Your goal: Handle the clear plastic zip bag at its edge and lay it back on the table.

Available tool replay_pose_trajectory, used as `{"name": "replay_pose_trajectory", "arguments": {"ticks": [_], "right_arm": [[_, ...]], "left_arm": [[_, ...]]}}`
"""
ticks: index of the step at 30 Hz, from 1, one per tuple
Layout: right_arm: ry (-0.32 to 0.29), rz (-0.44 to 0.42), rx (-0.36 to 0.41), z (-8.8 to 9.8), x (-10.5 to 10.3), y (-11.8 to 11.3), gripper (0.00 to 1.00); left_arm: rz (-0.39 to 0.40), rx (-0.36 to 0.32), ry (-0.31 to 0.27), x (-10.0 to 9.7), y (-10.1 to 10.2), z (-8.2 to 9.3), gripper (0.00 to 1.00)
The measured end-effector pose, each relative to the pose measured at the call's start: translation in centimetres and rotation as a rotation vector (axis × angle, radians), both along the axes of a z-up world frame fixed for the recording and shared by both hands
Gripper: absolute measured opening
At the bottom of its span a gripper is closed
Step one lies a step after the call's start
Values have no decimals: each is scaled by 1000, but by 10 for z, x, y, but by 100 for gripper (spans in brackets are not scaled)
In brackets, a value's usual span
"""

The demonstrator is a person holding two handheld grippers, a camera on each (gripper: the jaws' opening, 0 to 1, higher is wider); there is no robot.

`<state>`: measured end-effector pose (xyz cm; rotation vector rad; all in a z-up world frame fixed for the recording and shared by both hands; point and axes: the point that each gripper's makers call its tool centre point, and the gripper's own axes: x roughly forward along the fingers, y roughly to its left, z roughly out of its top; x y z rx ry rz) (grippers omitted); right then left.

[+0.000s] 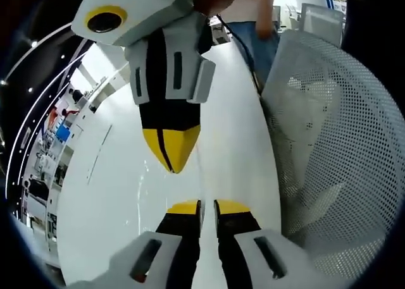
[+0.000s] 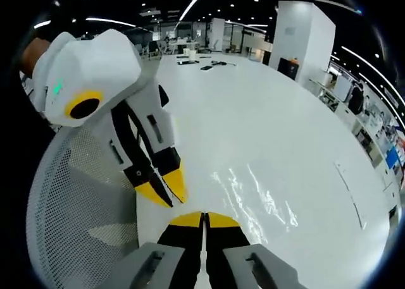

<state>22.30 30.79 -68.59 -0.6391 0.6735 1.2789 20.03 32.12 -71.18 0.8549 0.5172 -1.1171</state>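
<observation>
The clear zip bag (image 2: 256, 197) lies flat on the white table (image 2: 266, 105), marked only by pale glints, just ahead and right of my right gripper (image 2: 204, 218). That gripper's yellow-tipped jaws are shut, and I cannot tell whether they pinch the bag's near edge. The left gripper (image 2: 163, 189) reaches in from the left, tips together, close to the right one. In the left gripper view, faint glints of the bag (image 1: 144, 170) show left of the right gripper (image 1: 172, 156), which points down at my left gripper (image 1: 207, 207), whose jaws stand a sliver apart.
A white mesh chair back (image 1: 329, 143) stands right against the table edge (image 1: 269, 150); the same chair (image 2: 82, 207) is at lower left in the right gripper view. A person (image 1: 253, 23) stands beyond it. Small dark items (image 2: 205, 66) lie at the far end.
</observation>
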Motion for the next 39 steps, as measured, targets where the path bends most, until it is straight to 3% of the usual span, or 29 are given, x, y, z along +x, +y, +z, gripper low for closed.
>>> {"name": "replay_pose_trajectory", "arguments": {"ticks": [10, 24, 34, 39], "right_arm": [[-111, -23, 52, 20, 21, -1, 0], [-377, -1, 139, 64, 41, 3, 0], [-449, -26, 177, 83, 51, 4, 0], [-450, -44, 175, 86, 58, 4, 0]], "left_arm": [[9, -7, -24, 6, -1, 14, 0], [41, -6, -74, 21, 0, 32, 1], [65, 15, -91, 31, 5, 37, 1], [55, 8, -88, 29, 2, 40, 0]]}}
